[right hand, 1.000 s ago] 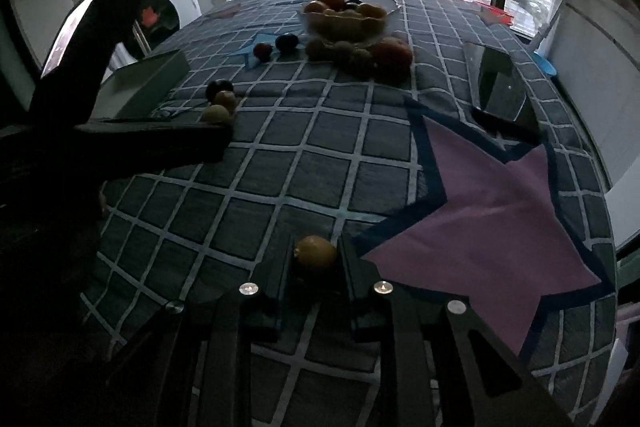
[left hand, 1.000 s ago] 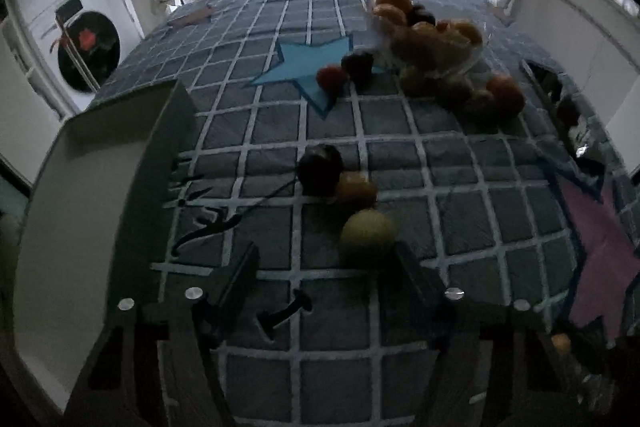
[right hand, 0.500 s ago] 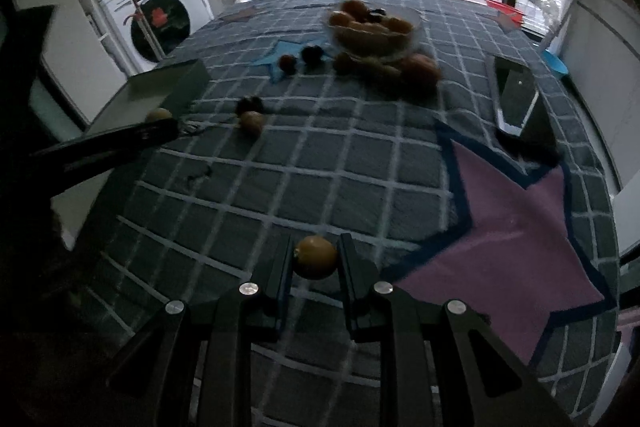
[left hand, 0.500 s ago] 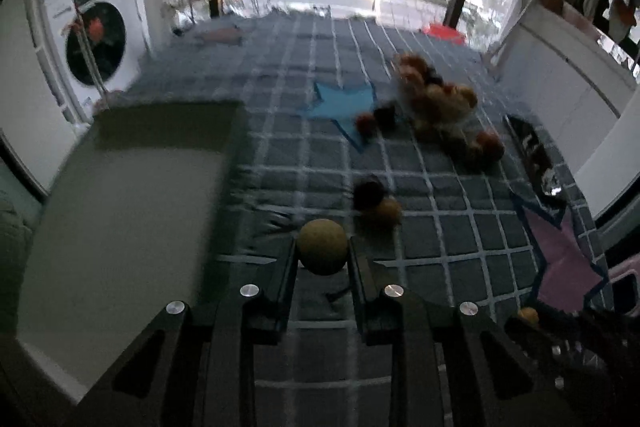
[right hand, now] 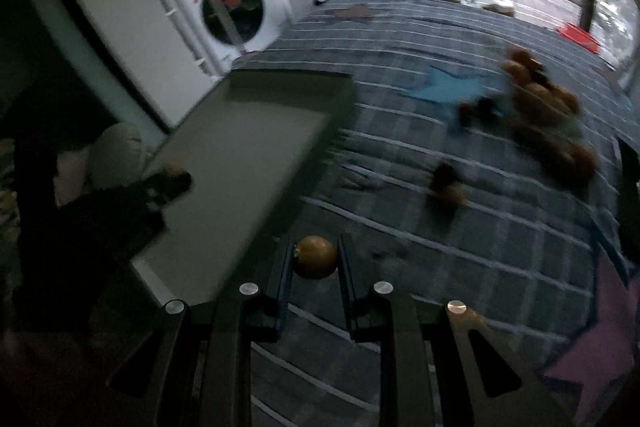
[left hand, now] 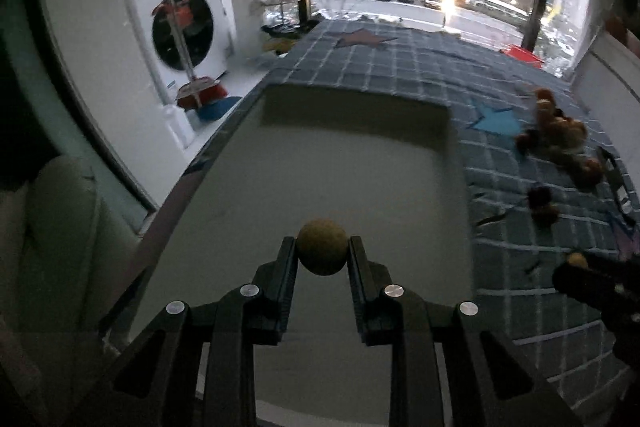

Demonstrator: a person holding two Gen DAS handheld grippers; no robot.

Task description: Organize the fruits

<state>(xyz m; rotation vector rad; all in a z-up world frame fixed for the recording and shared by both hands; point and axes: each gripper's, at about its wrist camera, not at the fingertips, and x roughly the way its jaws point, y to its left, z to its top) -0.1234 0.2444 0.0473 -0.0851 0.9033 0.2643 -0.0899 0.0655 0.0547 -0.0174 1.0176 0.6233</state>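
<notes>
Fruit fills both tools. At lower centre of the left wrist view, the left tool (left hand: 322, 253) is clamped on a round yellow-green fruit (left hand: 322, 246), its fingers (left hand: 286, 267) pressing either side, and the fruit hangs over the pale floor of a white tray (left hand: 352, 109) that takes up the middle of the frame. At lower centre of the right wrist view, the right tool (right hand: 315, 259) is closed tight on a small orange fruit (right hand: 315, 256), held above the checked cloth of the desk (right hand: 500, 239) just right of the tray's near corner. A bowl heaped with fruit (right hand: 536, 95) sits at upper right of that frame, blurred, with what look like two loose fruits (right hand: 448, 183) on the cloth below and left of it. A washing machine (left hand: 180, 27) stands at upper left of the left view.
</notes>
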